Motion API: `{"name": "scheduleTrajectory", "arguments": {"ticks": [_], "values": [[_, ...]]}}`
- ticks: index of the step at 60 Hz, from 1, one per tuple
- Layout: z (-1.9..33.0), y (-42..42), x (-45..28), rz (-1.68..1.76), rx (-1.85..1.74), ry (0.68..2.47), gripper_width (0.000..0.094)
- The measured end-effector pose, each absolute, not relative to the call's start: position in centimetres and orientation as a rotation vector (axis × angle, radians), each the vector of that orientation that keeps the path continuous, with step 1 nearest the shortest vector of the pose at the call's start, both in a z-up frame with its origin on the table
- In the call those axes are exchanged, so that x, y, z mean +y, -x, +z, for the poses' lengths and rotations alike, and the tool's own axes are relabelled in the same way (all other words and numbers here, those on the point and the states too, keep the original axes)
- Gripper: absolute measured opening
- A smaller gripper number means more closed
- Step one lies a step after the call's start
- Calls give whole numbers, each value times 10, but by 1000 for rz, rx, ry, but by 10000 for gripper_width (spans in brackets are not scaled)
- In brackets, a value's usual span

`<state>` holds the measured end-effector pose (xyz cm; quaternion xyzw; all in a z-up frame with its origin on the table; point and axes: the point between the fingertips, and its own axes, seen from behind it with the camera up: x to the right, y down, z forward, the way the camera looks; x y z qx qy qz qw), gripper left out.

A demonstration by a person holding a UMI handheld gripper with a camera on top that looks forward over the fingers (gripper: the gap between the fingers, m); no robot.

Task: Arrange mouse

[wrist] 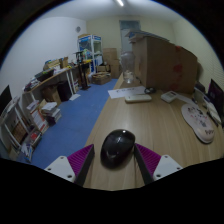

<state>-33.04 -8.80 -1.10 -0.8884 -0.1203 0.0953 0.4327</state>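
Observation:
A black computer mouse [117,147] sits between my two fingers on the light wooden desk [150,125], near its front edge. My gripper [116,158] is closed to the mouse's width, with the purple pads [82,160] against its left and right sides. I cannot tell whether the mouse rests on the desk or is slightly lifted. The rear of the mouse is hidden below the fingers.
Further along the desk lie white papers and a keyboard [135,94]. A large cardboard box [160,60] stands behind them. A pale patterned object [200,120] lies at the right, by a dark monitor [215,98]. Blue floor [70,118] and cluttered shelves [40,95] are to the left.

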Motion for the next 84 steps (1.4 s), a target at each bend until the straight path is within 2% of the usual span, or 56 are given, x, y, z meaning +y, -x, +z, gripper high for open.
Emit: {"name": "scheduleTrajectory", "arguments": {"ticks": [8,12,19,20,22,26,30,39,42,45,49,54,61,66,71,72,73,74,75,76,84], "values": [[-14,341,-60,180,-318,2203,803],[-14,345,-56,187,-303,2196,559],[-15,346,-58,194,-293,2211,498],[-15,346,-58,199,-290,2218,434],[-14,346,-60,206,-292,2231,399],[-6,349,-66,231,-316,2240,389],[37,356,-70,299,-382,2171,375],[181,279,-10,237,-338,1934,372],[209,227,16,192,-272,1886,371],[219,169,40,117,-226,1870,371],[207,98,68,26,-176,1890,372],[148,30,90,-14,-142,1979,370],[56,-11,104,-2,-120,2124,373],[20,-21,109,8,-115,2173,375],[-6,-27,112,-5,-114,2211,390],[-13,-28,109,-9,-122,2234,465],[-8,-27,113,6,-111,2204,412],[-8,-27,114,12,-107,2198,435],[-10,-27,113,15,-105,2208,519],[-10,-27,113,25,-97,2208,471],[-11,-30,111,68,-46,2245,608]]}}
